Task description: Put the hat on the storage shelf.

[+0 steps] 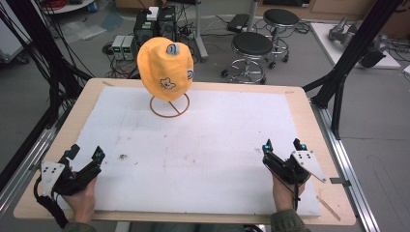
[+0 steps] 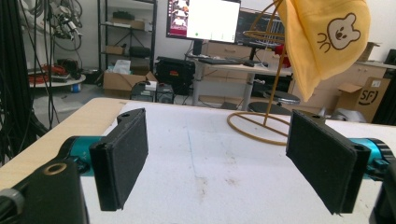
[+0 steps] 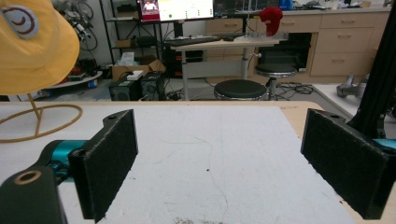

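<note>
The yellow hat (image 1: 165, 67) hangs on its wire stand (image 1: 169, 107) at the far middle of the table (image 1: 309, 121), tilted so the little bear print faces me, the stand's ring base resting on the white mat (image 1: 203, 145). In my left gripper view the hat (image 2: 327, 42) droops over the thin upright rod, its brim hanging down on the side nearer me; in my right gripper view it (image 3: 35, 46) sits high at the left edge. Both my tools are well apart from it, down at the near edge of the mat: my left gripper (image 1: 86, 153) at the near left corner, my right gripper (image 1: 284, 144) at the near right. Each has its jaws spread wide with nothing between the pads, only bare mat showing through the gap. I judge this to be the very start of the work: the hat is untouched and the reach has not begun. What comes next, I think, is to carry one or both grippers forward and up toward the brim, keep the jaws wide until soft cloth lies between the pads, then pinch and lift straight up so the light stand does not tip.
</note>
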A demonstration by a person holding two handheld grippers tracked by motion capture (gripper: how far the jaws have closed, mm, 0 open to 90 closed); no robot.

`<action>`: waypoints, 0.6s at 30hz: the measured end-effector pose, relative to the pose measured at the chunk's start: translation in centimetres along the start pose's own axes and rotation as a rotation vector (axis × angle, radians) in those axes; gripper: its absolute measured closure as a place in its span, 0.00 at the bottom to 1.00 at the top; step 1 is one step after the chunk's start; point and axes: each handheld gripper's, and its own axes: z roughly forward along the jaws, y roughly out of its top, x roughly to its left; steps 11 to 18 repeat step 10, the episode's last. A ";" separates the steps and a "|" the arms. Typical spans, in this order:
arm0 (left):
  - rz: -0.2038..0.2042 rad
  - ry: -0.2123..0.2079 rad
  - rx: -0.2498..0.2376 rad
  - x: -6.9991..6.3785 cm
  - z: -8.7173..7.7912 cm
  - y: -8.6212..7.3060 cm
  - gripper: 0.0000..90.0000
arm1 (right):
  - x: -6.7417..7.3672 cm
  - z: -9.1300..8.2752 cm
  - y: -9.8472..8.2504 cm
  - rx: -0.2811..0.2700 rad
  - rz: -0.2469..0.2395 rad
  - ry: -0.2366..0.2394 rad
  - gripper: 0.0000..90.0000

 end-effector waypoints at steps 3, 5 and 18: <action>-0.002 -0.002 0.001 0.0 0.0 0.0 0.24 | 0.0 0.0 -0.1 0.002 -0.007 0.001 0.11; -0.002 -0.003 0.001 0.0 0.0 0.0 0.24 | 0.0 0.1 -0.1 0.002 -0.011 0.002 0.11; 0.001 -0.007 0.008 -0.1 0.1 -0.1 0.24 | -0.2 0.2 -0.2 0.018 -0.007 0.008 0.11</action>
